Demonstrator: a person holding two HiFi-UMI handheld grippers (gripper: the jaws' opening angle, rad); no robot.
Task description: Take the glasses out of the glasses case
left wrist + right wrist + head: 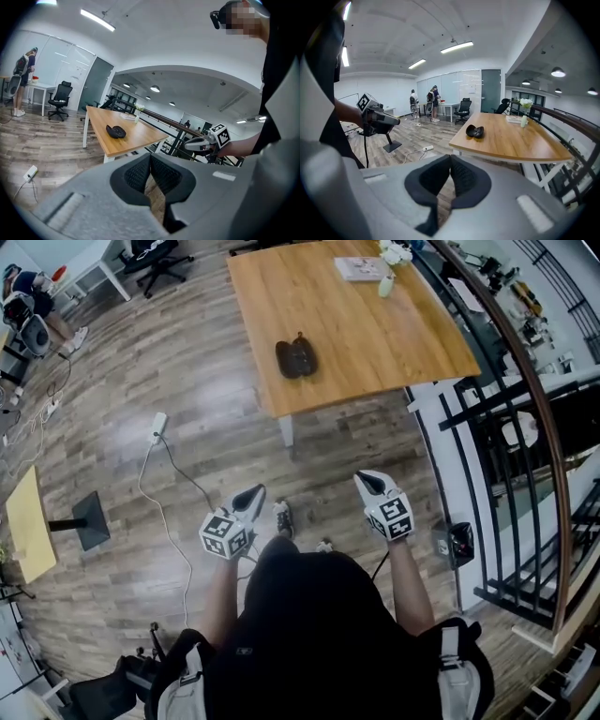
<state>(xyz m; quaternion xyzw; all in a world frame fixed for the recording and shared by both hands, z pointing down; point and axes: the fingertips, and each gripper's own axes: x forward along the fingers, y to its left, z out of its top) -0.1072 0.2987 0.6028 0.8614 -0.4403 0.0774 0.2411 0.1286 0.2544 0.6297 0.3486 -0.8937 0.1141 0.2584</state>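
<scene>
"So, where's the thing we want?"

"The dark, rounded glasses case [295, 357] lies on the light wooden bench [375, 343], well ahead of both tips and near the bench edge that faces them. No glasses show. I'd guess they're inside, though I can't tell if the lid is up."

"And the left hand-held gripper [251, 495]?"

"It's low at the waist over the wood-plank floor [187, 381], pads pressed together on nothing. The right hand-held gripper [368, 480] is well apart from it at the same height, also closed and empty."

"Why closed?"

"Probably because there's nothing within reach. The person stands well back from the bench, so I'd say this is the approach. With the case near that edge, both should reach it: one to steady it, one to lift the glasses."
</scene>
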